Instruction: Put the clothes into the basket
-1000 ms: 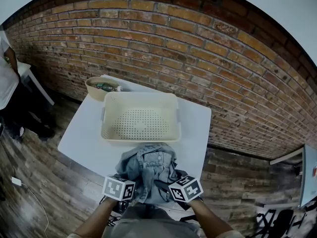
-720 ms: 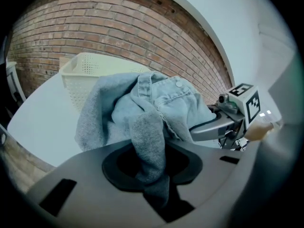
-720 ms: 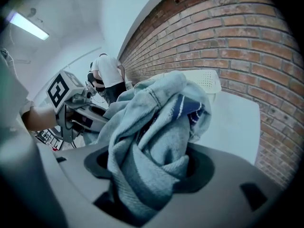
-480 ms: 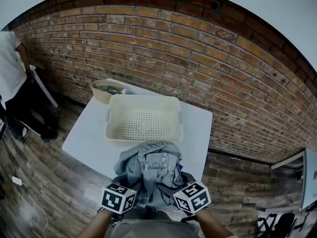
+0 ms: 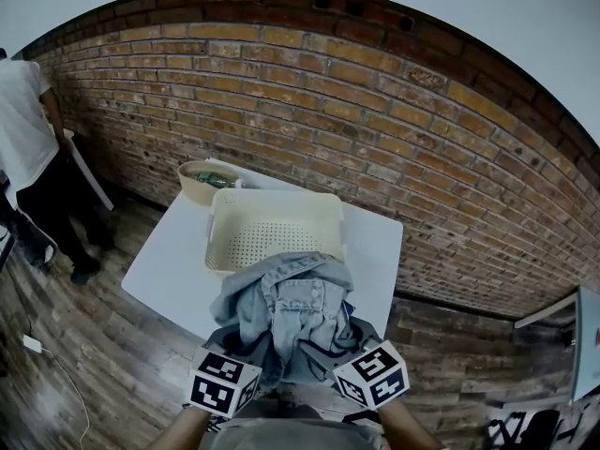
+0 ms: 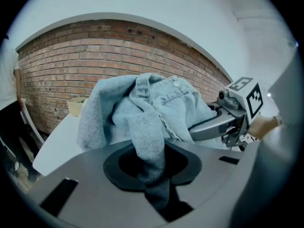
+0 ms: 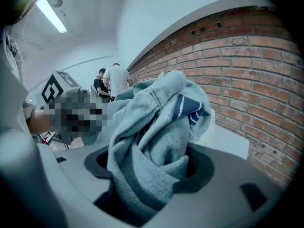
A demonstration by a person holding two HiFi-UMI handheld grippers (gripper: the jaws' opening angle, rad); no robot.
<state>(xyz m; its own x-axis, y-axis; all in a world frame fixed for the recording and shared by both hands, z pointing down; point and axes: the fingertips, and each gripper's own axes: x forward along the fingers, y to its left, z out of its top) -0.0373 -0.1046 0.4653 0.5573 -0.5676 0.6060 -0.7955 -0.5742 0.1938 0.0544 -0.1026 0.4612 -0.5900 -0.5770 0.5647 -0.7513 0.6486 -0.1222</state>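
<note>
Bystander: a person (image 5: 23, 129) stands at the far left, well apart from the work.
Counter: the white counter (image 5: 164, 256) carries a bowl (image 5: 200, 179) at its far left corner, touching or just beside the basket.
Left hand-held gripper: the left hand-held gripper (image 6: 152, 175) is clenched on a twisted fold of denim, and its jaws have just been closing a little further on that cloth.
Basket: the cream perforated basket (image 5: 323, 216) sits empty in the middle of the counter.
Clothes: the bundle of clothes (image 5: 291, 298), pale denim with a dark striped piece inside, hangs in the air between the two grippers. Its front edge overlaps the basket's near rim in the head view.
Right hand-held gripper: the right hand-held gripper (image 7: 149, 175) is grasping a thick wad of the same bundle.
Step in hand: likely carrying the lifted bundle forward to the basket.
Doing it well: keep both grips firm and level, clear the near rim with the hanging tails, lower over the basket's middle, then let go with both together.
Risk: a trailing end may drape outside the rim.
</note>
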